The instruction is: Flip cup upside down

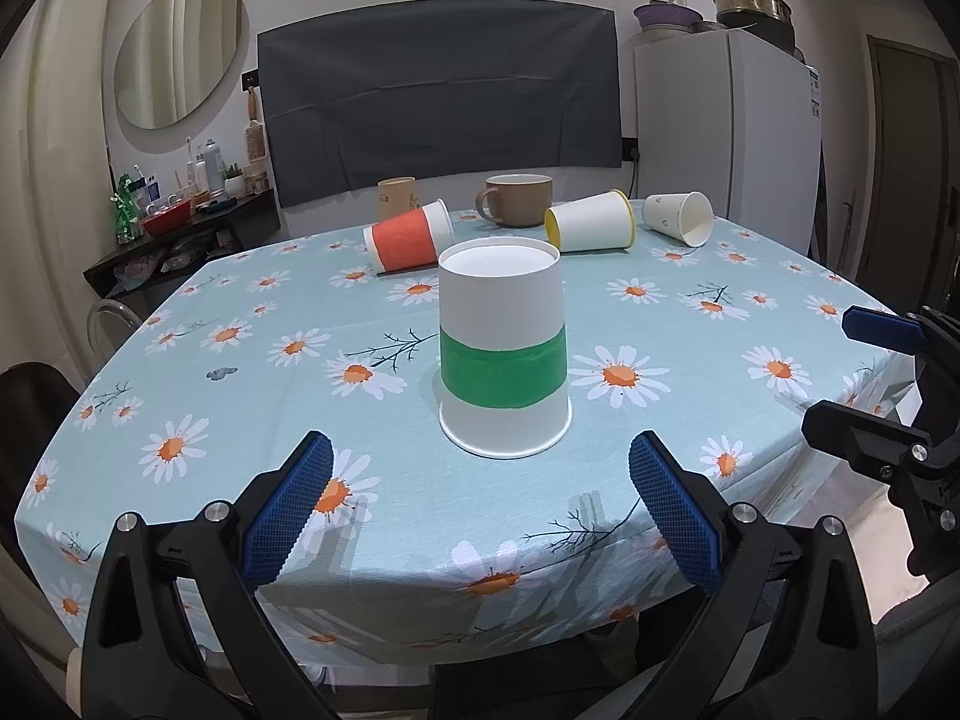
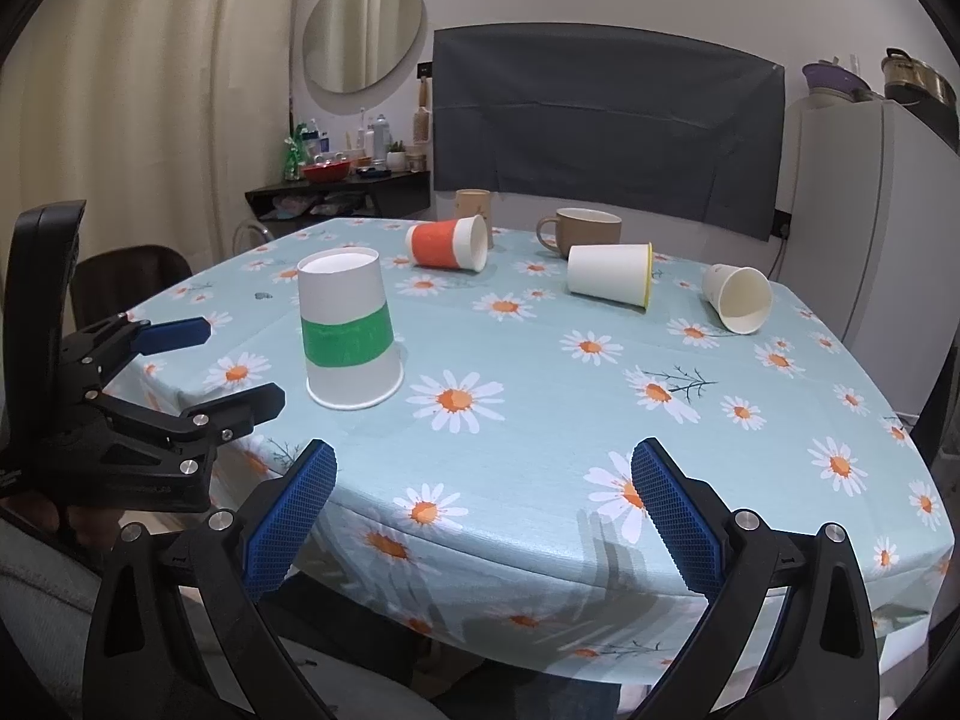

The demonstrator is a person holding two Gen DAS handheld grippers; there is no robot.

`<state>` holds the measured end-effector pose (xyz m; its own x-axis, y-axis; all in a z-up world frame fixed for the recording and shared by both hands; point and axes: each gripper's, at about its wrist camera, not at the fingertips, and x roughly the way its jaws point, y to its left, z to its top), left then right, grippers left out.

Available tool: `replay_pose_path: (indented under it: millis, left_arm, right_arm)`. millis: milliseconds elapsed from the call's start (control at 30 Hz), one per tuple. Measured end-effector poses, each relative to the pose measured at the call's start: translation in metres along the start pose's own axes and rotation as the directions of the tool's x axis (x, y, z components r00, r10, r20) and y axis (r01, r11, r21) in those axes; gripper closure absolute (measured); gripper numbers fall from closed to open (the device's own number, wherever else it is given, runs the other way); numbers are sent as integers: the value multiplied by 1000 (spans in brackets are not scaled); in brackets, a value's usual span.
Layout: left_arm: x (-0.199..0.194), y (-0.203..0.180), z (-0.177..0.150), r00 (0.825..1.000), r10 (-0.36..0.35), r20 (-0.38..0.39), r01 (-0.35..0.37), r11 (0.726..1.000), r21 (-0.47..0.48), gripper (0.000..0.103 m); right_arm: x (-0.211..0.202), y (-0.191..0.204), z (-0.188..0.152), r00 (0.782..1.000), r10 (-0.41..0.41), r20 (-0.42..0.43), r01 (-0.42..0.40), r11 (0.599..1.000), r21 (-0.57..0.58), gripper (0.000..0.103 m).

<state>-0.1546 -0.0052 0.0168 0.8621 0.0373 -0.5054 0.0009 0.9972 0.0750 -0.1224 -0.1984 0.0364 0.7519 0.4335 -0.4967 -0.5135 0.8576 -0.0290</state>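
Table [image 1: 252,420], covered by a pale blue daisy-print cloth; contents listed left to right.

1. Left gripper [image 1: 480,501]: at the near edge of the table, blue-padded fingers [image 1: 288,504] spread wide apart, nothing between them. It points at the green-banded cup, which stands just beyond the fingertips without touching them. In the right wrist view this gripper [image 2: 243,363] shows at the table's left edge, jaws parted and empty.

2. Tan tumbler [image 1: 396,195]: upright, at the far edge of the table, behind the orange-banded cup.

3. Orange-banded cup [image 1: 408,240]: white paper, lying on its side in the far part of the table, mouth turned to the right.

4. Green-banded cup [image 1: 503,354]: white paper, standing upside down, rim flat on the cloth and base uppermost, toward the near edge and ahead of the left gripper. In the right wrist view it [image 2: 349,330] sits near the table's left edge.

5. Brown mug [image 1: 517,199]: upright at the far edge, handle to the left.

6. Yellow-rimmed cup [image 1: 591,222]: white paper, on its side, just right of the mug.

7. Plain white cup [image 1: 678,218]: on its side near the far right corner, open mouth facing forward and right.

8. Right gripper [image 2: 483,507]: at the near edge, right of the left gripper, blue fingers [image 2: 672,516] wide apart, holding nothing. In the left wrist view it [image 1: 837,375] shows over the table's right edge.
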Motion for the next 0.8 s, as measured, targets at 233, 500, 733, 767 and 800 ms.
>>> replay_pose_path:
  millis: [233, 500, 733, 767, 800]
  left_arm:
    - [0, 0, 0, 1000, 3, 2, -3, 1000, 1, 6]
    - [-2, -1, -1, 1000, 17, 4, -17, 1000, 8, 6]
    - [0, -1, 0, 1000, 10, 1, -10, 1000, 8, 6]
    - [0, -1, 0, 1000, 11, 1, -11, 1000, 10, 6]
    - [-1, -2, -1, 1000, 12, 2, -12, 1000, 11, 6]
  right_arm:
    - [0, 3, 0, 1000, 4, -3, -5, 1000, -8, 8]
    - [1, 4, -1, 1000, 3, -6, -3, 1000, -9, 8]
    - [1, 4, -2, 1000, -2, -9, 2, 1000, -20, 8]
    - [1, 4, -2, 1000, -2, -9, 2, 1000, -20, 8]
    - [1, 5, -2, 1000, -2, -9, 2, 1000, -20, 8]
